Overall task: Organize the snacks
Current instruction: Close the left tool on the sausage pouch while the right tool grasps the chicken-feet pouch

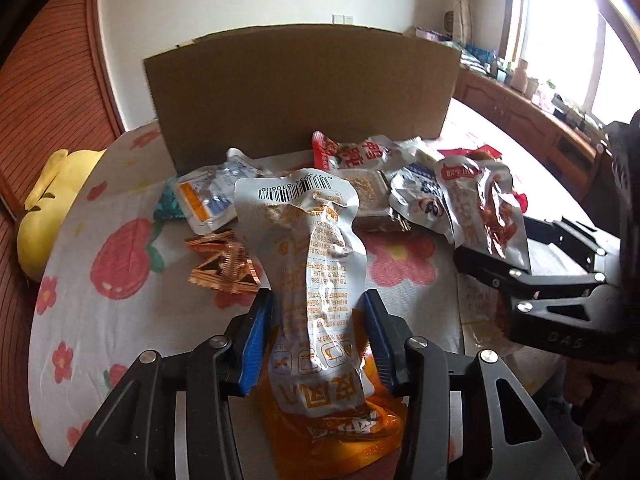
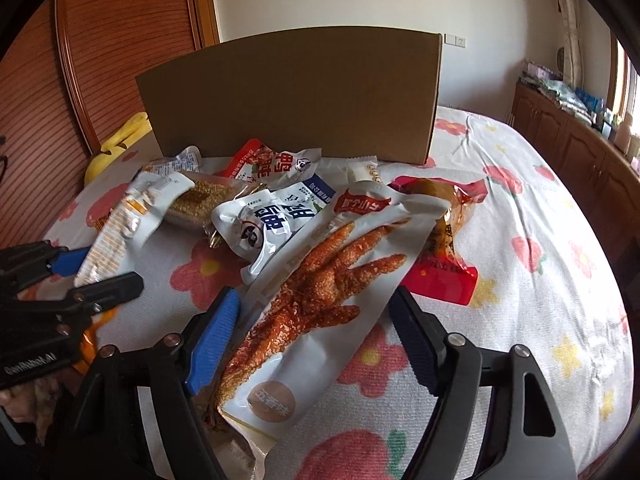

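Observation:
My left gripper (image 1: 320, 312) is shut on a silver and orange snack pouch (image 1: 316, 264) and holds it upright above the bed; the pouch also shows in the right wrist view (image 2: 120, 224). My right gripper (image 2: 316, 320) has its jaws wide apart around a white chicken-foot snack pouch (image 2: 320, 292), which lies between the fingers without being squeezed. The same pouch shows in the left wrist view (image 1: 488, 212). A pile of snack packets (image 2: 272, 196) lies in front of a brown cardboard box (image 2: 296, 96).
The bed has a white floral cover (image 2: 520, 280). Copper-coloured wrappers (image 1: 224, 268) lie left of the held pouch. A yellow plush toy (image 1: 48, 204) sits at the left edge. A red packet (image 2: 444, 256) lies right of the chicken-foot pouch. A wooden cabinet (image 2: 580, 148) stands at right.

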